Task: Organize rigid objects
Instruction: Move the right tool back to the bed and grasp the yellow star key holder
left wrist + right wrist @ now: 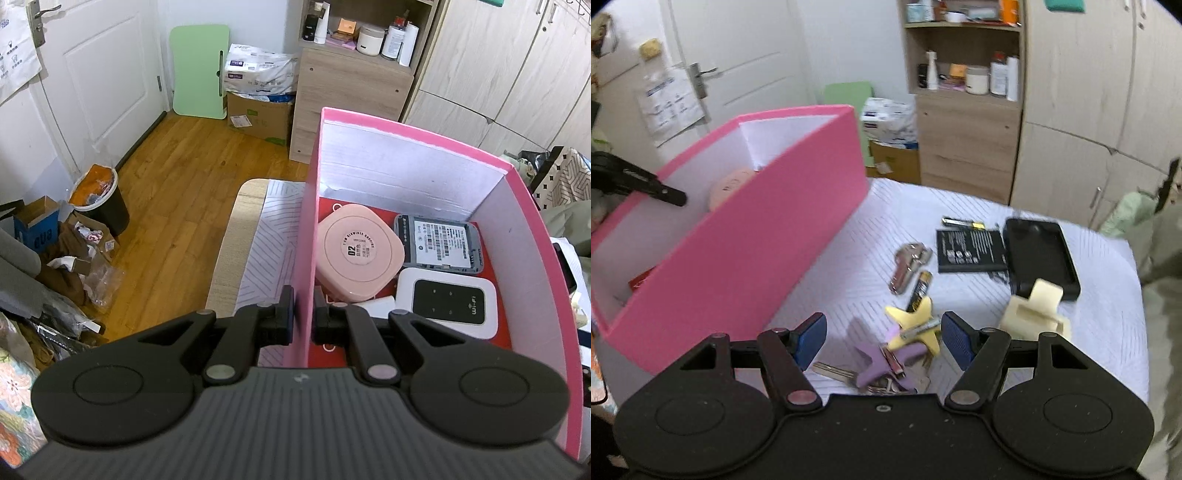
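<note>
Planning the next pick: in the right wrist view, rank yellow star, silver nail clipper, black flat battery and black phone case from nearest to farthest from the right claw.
1. Yellow star: just ahead of the right claw, between its fingers.
2. Silver nail clipper: farther up, centre.
3. Black flat battery: beyond the clipper, to the right.
4. Black phone case: right of the battery; too close to it to rank firmly.

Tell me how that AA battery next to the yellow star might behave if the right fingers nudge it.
The AA battery is a smooth cylinder lying on its side, so it will probably roll. The cloth may slow it. It touches the yellow star, which could block it. The right gripper is open.
</note>
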`<state>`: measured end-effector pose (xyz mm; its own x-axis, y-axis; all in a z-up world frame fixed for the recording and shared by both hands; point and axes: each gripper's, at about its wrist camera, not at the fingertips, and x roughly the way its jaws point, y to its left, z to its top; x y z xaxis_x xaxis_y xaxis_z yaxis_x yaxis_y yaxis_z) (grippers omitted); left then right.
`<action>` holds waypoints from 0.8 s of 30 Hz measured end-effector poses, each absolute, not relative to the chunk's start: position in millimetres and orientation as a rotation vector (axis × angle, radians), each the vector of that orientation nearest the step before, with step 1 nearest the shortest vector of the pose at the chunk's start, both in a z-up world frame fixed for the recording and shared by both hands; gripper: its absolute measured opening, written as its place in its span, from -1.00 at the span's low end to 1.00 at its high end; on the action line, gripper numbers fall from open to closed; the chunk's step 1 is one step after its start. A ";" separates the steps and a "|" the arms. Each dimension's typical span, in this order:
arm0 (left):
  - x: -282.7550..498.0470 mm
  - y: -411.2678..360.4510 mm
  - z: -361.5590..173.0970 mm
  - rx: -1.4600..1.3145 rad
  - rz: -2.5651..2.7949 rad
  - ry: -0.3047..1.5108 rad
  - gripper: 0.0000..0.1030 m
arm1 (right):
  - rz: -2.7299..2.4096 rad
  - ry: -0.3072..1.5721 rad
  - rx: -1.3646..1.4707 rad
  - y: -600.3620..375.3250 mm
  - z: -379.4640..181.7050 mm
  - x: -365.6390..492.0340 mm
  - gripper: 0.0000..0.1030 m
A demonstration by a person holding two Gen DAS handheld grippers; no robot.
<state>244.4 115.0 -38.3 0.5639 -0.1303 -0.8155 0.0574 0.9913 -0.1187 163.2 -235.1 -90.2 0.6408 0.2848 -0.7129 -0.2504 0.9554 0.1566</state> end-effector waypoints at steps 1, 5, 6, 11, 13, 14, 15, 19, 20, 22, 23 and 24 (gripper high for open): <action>244.7 115.7 -38.1 -0.084 -0.111 0.966 -0.86 | 0.294 0.826 0.059 -236.6 -93.8 164.7 0.43; 244.0 115.3 -38.4 -0.088 -0.111 0.966 -0.86 | 0.232 0.834 0.073 -239.3 -103.2 169.6 0.42; 244.2 115.5 -38.4 -0.089 -0.111 0.966 -0.86 | 0.233 0.835 0.087 -239.6 -105.9 171.6 0.42; 243.7 115.8 -39.1 -0.095 -0.115 0.965 -0.86 | 0.223 0.841 0.157 -243.1 -117.6 183.4 0.31; 243.6 116.0 -39.1 -0.094 -0.116 0.965 -0.86 | 0.194 0.825 0.148 -242.3 -117.5 184.0 0.08; 243.7 116.0 -39.1 -0.095 -0.116 0.965 -0.86 | 0.183 0.820 0.146 -242.7 -117.2 184.6 0.03; 243.7 115.9 -39.0 -0.095 -0.115 0.965 -0.86 | 0.182 0.819 0.164 -244.6 -117.3 185.3 0.03; 243.7 115.9 -39.1 -0.097 -0.115 0.965 -0.86 | 0.186 0.813 0.165 -245.0 -117.4 184.2 0.02; 243.7 115.8 -39.1 -0.096 -0.115 0.965 -0.86 | 0.186 0.814 0.166 -245.0 -116.9 183.8 0.02; 243.7 116.1 -39.1 -0.096 -0.115 0.965 -0.86 | 0.190 0.810 0.171 -245.2 -114.8 182.5 0.02; 243.8 116.4 -39.3 -0.098 -0.115 0.965 -0.86 | 0.189 0.803 0.168 -245.1 -112.4 181.4 0.02; 243.7 116.3 -39.5 -0.099 -0.116 0.964 -0.86 | 0.188 0.794 0.164 -244.5 -109.5 180.2 0.02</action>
